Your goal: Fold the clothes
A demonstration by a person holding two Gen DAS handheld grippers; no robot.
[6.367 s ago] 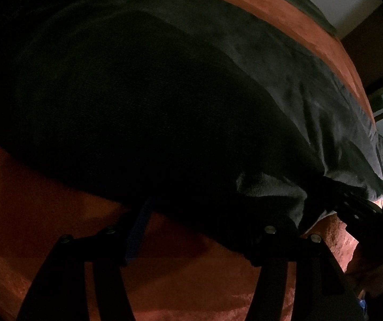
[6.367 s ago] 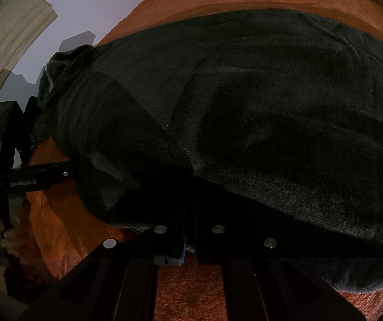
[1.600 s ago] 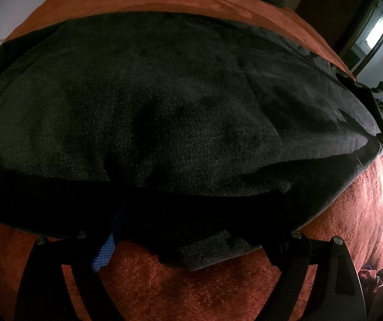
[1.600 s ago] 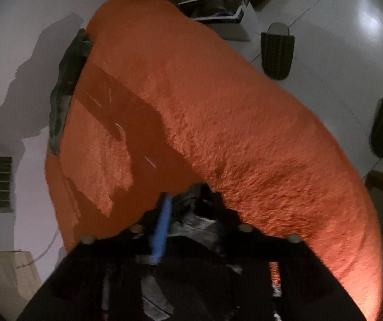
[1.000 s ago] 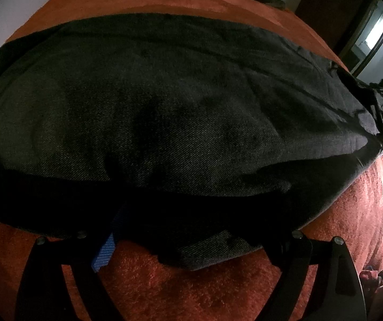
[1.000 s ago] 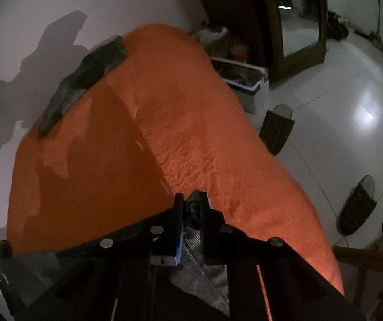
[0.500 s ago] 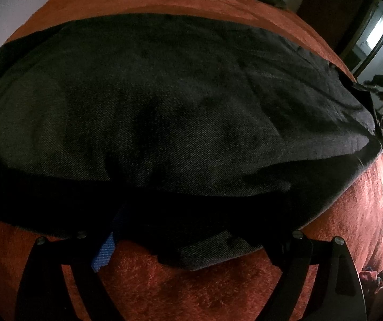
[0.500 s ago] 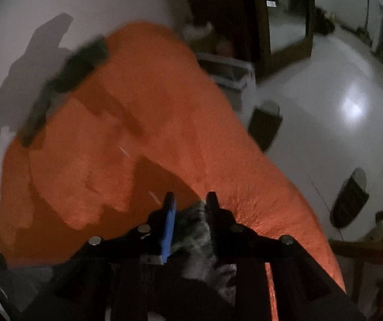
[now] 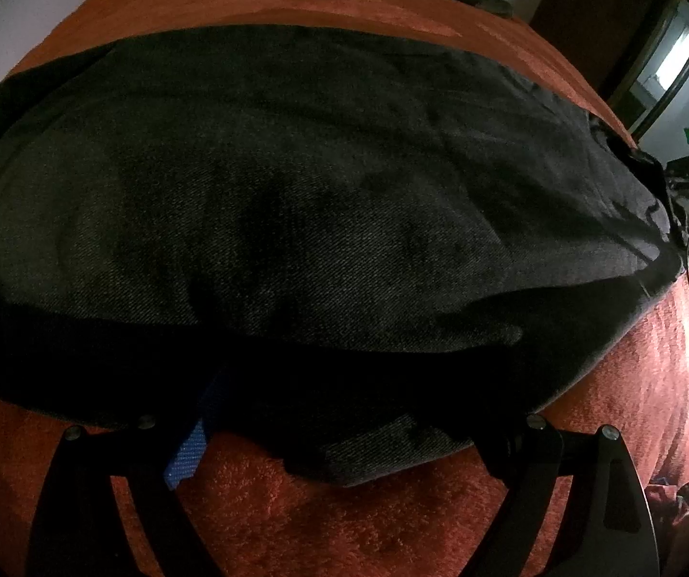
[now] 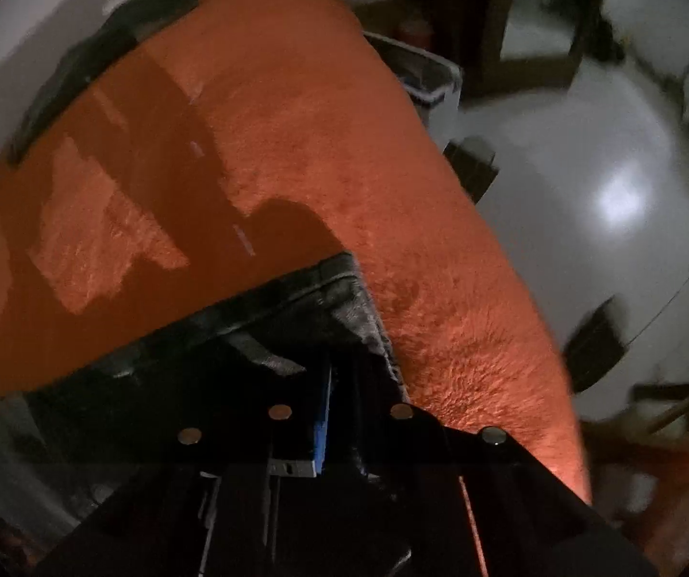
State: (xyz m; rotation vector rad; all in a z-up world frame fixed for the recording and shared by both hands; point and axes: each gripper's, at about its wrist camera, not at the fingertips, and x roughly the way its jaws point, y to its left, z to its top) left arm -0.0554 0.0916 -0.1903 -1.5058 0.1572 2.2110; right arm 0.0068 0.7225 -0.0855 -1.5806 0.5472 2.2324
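Dark grey jeans lie spread across an orange blanket and fill the left wrist view. My left gripper stands open and wide at their near edge. Its tips are tucked under the dark hem, and a folded flap of denim lies between the fingers untouched. In the right wrist view my right gripper points steeply down at the jeans' end corner, which rests on the blanket. Its jaws are closing, nearly together, with denim pinched at the blue pad.
Another dark garment lies along the bed's far edge by the white wall. Past the bed's right side lies glossy white floor with two dark slippers, a bin and a wooden door frame.
The right gripper's jaws, apart around the denim half a second ago, have drawn together again; it has tipped down, and the jeans' corner now lies on the blanket. The left gripper has stayed put.
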